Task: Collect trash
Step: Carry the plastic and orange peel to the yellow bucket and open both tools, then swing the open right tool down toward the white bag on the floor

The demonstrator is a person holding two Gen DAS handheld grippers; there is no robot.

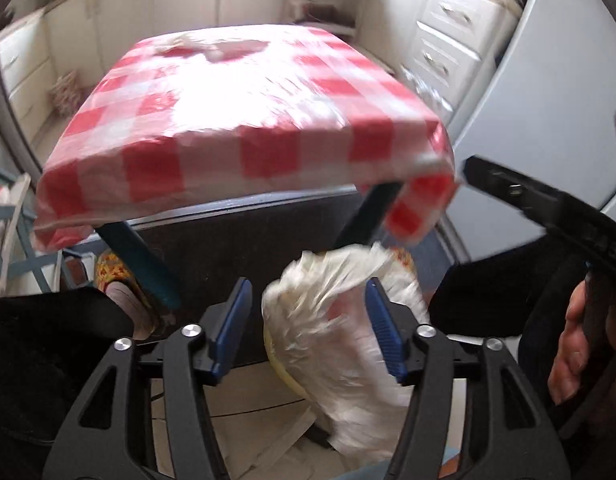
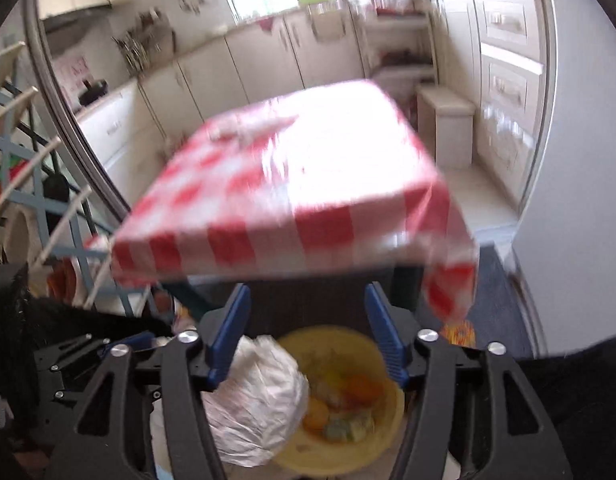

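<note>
My left gripper [image 1: 308,328] hangs spread, a crumpled plastic bag [image 1: 332,344] between its fingers. My right gripper [image 2: 306,332] gapes too, above a yellow bowl [image 2: 340,400] of scraps.

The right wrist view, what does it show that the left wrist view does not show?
Only the right wrist view shows the inside of the yellow bowl, which holds food scraps, orange and greenish pieces; it also shows a window over the counter and the left hand-held gripper at the lower left.

Only the left wrist view shows the person's right hand on the right hand-held gripper.

Both show the red and white checked tablecloth, the crumpled white plastic bag and open jaws holding nothing.
</note>
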